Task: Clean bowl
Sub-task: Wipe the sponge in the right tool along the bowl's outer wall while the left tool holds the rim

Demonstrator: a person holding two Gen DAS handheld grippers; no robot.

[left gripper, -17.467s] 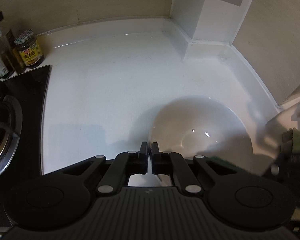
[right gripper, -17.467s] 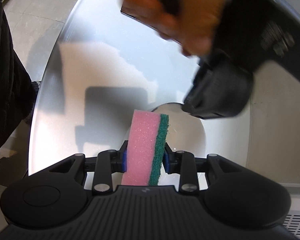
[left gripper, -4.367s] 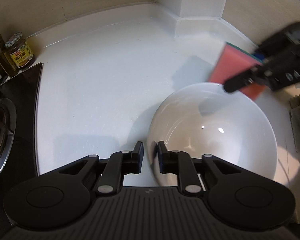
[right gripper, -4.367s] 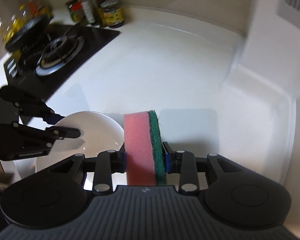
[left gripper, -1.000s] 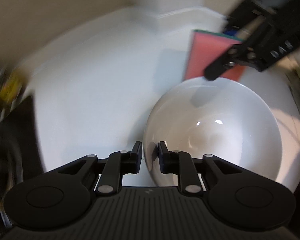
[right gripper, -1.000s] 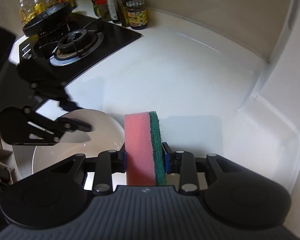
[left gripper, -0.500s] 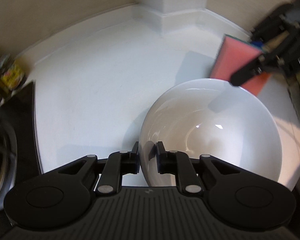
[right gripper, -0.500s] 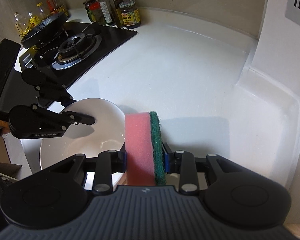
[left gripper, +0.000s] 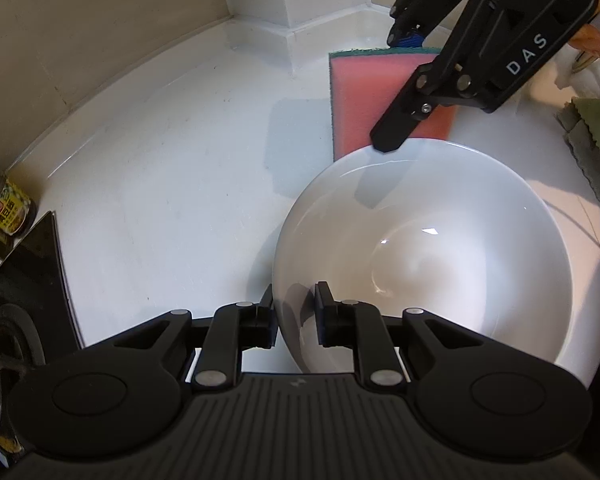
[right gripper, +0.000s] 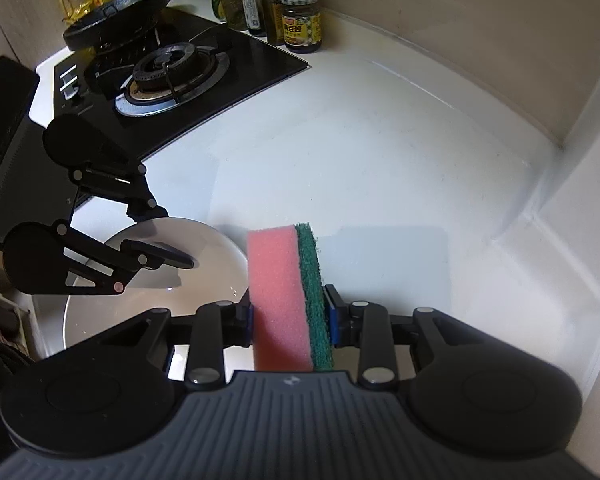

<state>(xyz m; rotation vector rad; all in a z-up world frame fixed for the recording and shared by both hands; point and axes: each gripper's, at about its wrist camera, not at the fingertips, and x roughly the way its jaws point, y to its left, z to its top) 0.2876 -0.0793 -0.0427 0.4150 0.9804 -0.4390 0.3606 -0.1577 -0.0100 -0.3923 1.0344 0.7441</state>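
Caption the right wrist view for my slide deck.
Right gripper clamps a pink-and-green sponge beside the white bowl.

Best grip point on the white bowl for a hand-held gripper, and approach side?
Take the bowl by its thin rim, from above on the near side, one finger inside and one outside. The wall flares wide, so only the rim fits between fingers. The left hand-held gripper straddles it there, jaws opening.

The sponge's (right gripper: 286, 300) lower end hides behind the right tongs' (right gripper: 290, 320) body.
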